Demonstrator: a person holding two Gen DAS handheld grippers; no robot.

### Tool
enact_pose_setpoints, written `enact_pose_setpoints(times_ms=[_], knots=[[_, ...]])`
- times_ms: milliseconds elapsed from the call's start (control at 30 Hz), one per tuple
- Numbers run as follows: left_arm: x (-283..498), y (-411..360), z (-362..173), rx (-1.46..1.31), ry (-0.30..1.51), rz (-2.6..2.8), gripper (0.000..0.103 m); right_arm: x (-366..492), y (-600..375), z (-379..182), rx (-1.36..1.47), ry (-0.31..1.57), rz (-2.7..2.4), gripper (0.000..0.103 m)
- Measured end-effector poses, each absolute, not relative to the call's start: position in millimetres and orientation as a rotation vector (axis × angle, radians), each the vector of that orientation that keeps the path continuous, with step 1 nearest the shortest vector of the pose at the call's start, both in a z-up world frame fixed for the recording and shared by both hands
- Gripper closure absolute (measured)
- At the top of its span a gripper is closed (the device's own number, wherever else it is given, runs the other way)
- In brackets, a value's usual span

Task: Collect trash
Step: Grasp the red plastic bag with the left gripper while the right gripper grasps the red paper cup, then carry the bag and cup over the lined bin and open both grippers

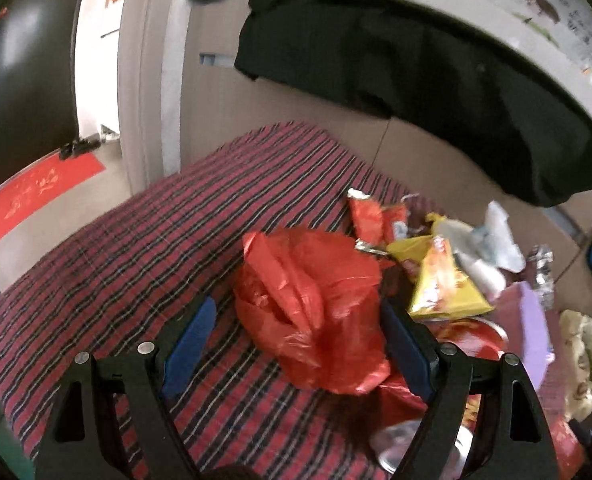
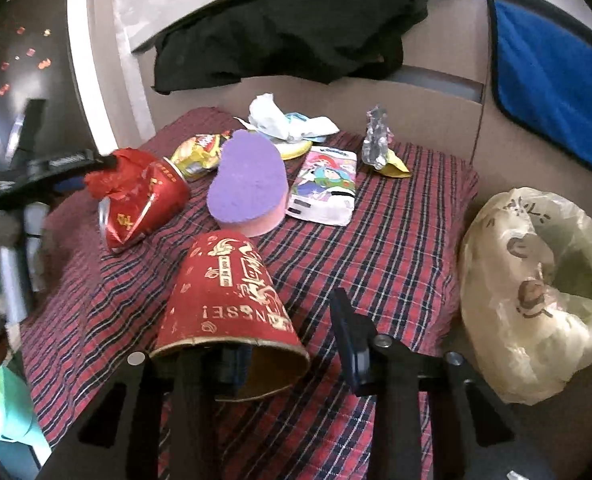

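Near the left edge of the plaid-covered worktop point(image 2: 396, 260), the left gripper point(image 1: 298, 308) has its jaws open wide around a crumpled red bag point(image 1: 312, 312). The bag sits against the right pad and is clear of the left one. Just right of the bag lies a crushed red can point(image 2: 143, 208), with a yellow wrapper point(image 2: 199, 152) behind it.

At the front edge, a red cup point(image 2: 227, 292) lies on its side with its mouth towards the right gripper point(image 2: 279, 300). The jaws are partly open: one finger is hidden at the cup's mouth, and the other stands outside, apart from the rim, so nothing is clamped.

Behind the cup rests a purple sponge point(image 2: 247, 180), with a cartoon packet point(image 2: 324, 184) touching its right side. Tissues point(image 2: 283, 120) and crumpled foil point(image 2: 376, 140) lie along the back edge. Off the right edge sits a pale bag point(image 2: 536, 292), open at the top.
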State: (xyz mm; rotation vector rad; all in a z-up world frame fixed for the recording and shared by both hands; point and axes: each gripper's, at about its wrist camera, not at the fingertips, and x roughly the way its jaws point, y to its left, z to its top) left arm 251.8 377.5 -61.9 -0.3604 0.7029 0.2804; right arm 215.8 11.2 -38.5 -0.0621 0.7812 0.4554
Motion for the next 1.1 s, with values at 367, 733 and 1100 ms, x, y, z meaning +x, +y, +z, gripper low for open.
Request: enact_pose_setpoints(times_ms=[367,733,1100], knots=[[253,367,-44,-0.405,0.688,0.232,0.057,216,22,-34,-0.085,0.75,0.569,0.069],[211,298,10,-0.275,0.545,0.117,0.058,211,25,-17,-0.116,0.714,0.613,0.094],[165,191,70,-0.167,0.411,-0.048,0.058,206,-43,46,0.015,0.569,0.5,0.096]])
